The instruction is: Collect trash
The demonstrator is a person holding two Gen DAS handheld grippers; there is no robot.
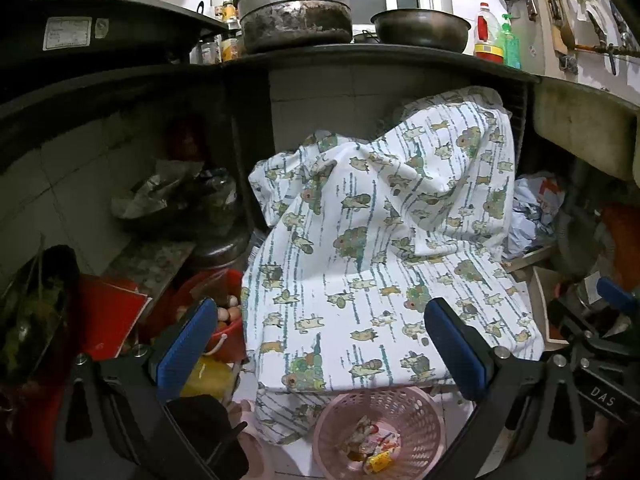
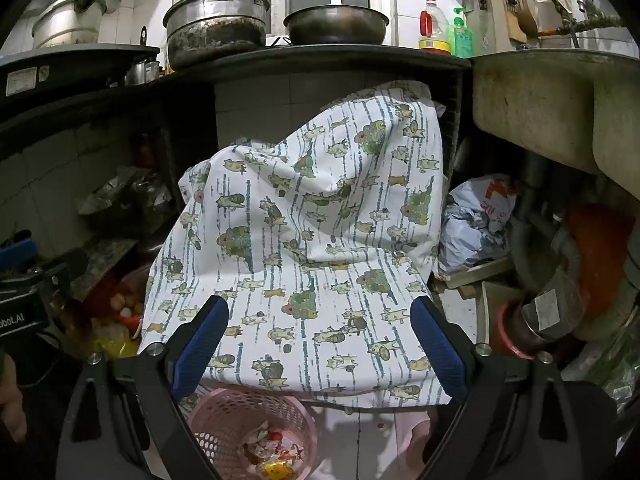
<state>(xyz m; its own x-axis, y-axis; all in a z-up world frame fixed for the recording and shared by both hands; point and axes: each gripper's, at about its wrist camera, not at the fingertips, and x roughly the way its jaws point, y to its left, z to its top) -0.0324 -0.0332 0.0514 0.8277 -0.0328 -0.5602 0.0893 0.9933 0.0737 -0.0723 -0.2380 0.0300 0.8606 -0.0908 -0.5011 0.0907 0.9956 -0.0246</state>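
Note:
A pink perforated waste basket [image 1: 416,412] stands on the floor below both grippers, with crumpled wrappers [image 1: 374,446] lying in its bottom. It also shows in the right wrist view [image 2: 224,420], holding the wrappers [image 2: 272,454]. My left gripper [image 1: 320,344] is open and empty, above and behind the basket. My right gripper [image 2: 320,340] is open and empty, above the basket's right side. Both face a white cloth printed with cartoon animals [image 1: 380,240], [image 2: 304,232], draped over something under the counter.
A dark counter [image 1: 360,56] above carries a sooty pot [image 1: 296,12], a metal bowl [image 1: 420,28] and bottles [image 1: 490,32]. A red bucket of eggs [image 1: 228,320] stands left of the cloth. A crumpled plastic bag [image 2: 476,224] and pipes [image 2: 560,280] are under the sink at right.

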